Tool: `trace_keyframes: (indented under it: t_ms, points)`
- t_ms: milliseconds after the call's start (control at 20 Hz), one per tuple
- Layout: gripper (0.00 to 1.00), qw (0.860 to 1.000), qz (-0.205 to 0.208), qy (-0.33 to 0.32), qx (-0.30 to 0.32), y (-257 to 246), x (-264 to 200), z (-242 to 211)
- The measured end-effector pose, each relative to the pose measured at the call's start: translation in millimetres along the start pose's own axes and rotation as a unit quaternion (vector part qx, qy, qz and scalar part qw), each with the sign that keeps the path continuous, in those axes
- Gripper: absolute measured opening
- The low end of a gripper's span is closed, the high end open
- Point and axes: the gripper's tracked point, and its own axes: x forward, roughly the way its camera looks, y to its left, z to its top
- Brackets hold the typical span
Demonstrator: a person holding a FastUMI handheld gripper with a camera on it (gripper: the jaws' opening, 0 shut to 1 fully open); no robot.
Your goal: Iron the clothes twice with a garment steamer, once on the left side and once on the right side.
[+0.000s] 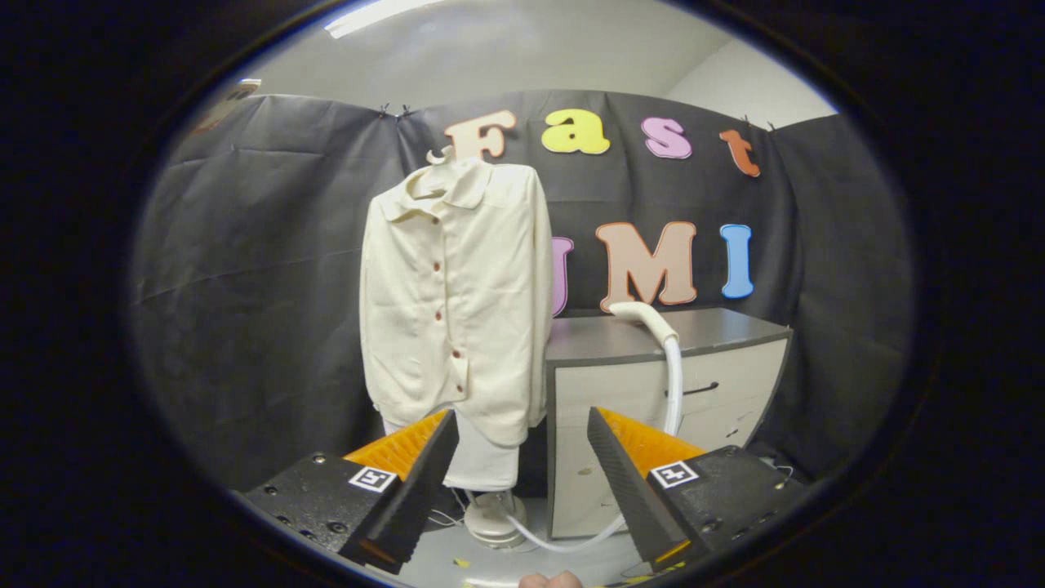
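The gripper (518, 469) held its fingers (424, 474) spread wide apart with nothing between them. Well beyond the fingers, a cream buttoned shirt (454, 302) hung on a stand whose round base (495, 518) sat on the floor. Beside the shirt stood a grey cabinet (653, 384), with the white steamer head (645, 317) resting on top and its hose (673, 384) trailing down the front.

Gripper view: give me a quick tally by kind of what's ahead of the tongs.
Cream shirt, hanging, beyond the tongs: 1
Steamer head on the cabinet top: 1
White hose: 1
Grey cabinet: 1
Round base on the floor: 1
Tongs, open, holding nothing: 1
Total: 6
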Motion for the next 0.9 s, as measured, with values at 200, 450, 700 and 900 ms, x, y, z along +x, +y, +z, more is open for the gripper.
trace_keyframes:
  t_ms: [200,450,700,900]
  points:
    - [0.97,1.0,-0.012,-0.002,0.001,-49,50,4]
    - [0.97,1.0,-0.029,0.001,0.006,-101,108,5]
    - [0.97,0.998,-0.055,-0.005,-0.015,-151,160,18]
    - [0.97,0.997,-0.07,-0.004,-0.022,-188,206,27]
